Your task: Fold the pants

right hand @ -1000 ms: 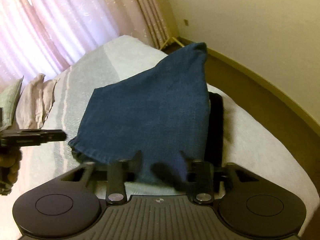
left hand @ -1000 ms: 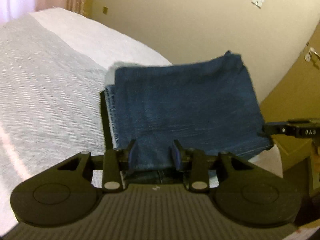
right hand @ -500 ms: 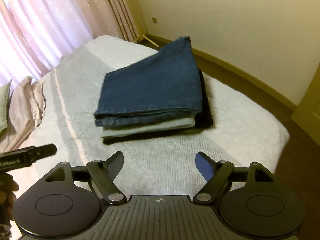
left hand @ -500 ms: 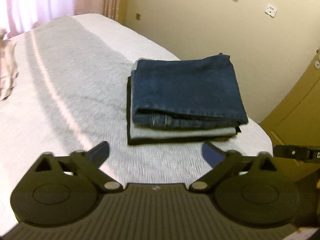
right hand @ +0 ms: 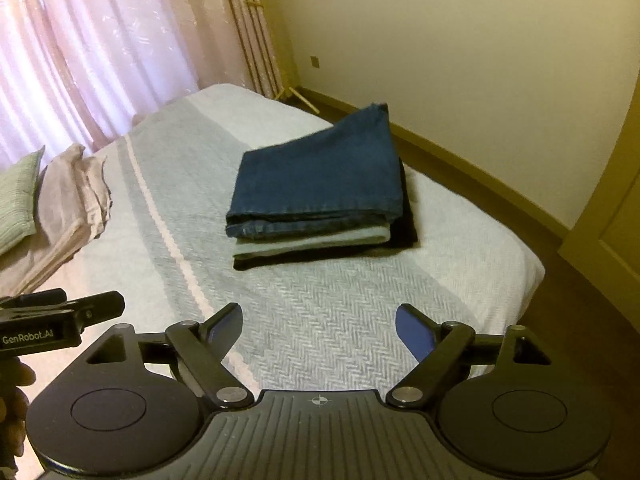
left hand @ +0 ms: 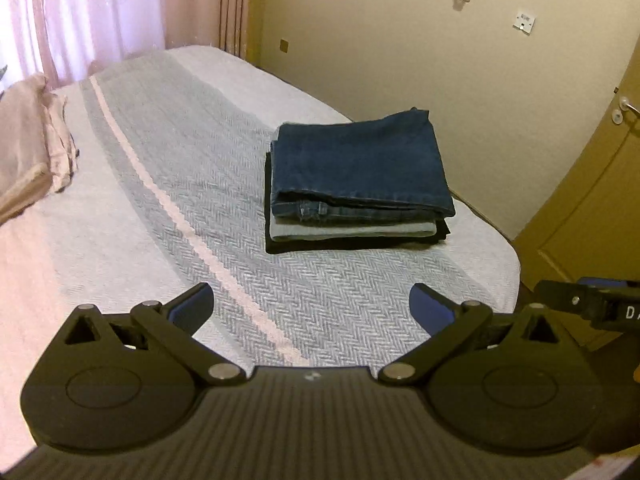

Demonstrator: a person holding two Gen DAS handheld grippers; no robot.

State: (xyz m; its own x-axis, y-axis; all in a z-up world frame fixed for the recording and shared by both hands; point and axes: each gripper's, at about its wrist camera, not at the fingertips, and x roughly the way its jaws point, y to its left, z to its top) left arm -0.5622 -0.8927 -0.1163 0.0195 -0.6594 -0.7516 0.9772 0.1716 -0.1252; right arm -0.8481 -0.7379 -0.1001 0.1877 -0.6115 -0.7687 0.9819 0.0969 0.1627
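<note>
**Folded jeans rest on a stack near the bed's foot corner, both tongs empty**

The dark blue pants (left hand: 360, 168) lie folded into a neat rectangle on top of a stack of 3 garments. Directly beneath them sits a folded pale grey-blue garment (left hand: 352, 232), and under that a black garment (left hand: 280, 246), whose edge shows along the near and left sides of the pile. The stack lies on the bed (left hand: 312, 300), close to its far edge on the wall side and toward the rounded foot corner, on a white and grey herringbone cover with a pale stripe running lengthwise.

The left tongs (left hand: 312, 306) hover above the cover short of the stack, jaws spread wide with nothing between them. The right tongs (right hand: 319, 330) hang beside them, also well clear of the stack; their jaws are opening, and only bare cover shows in the gap. Each pair appears at the edge of the other's view, and part of a hand (right hand: 14, 392) shows at the left rim of the right wrist view.

A beige cloth (right hand: 72, 208) lies crumpled near the bed's opposite end, beside a green pillow (right hand: 18, 200). Pink curtains (right hand: 100, 40) hang beyond the bed, and a door (left hand: 592, 184) stands past the foot corner.
</note>
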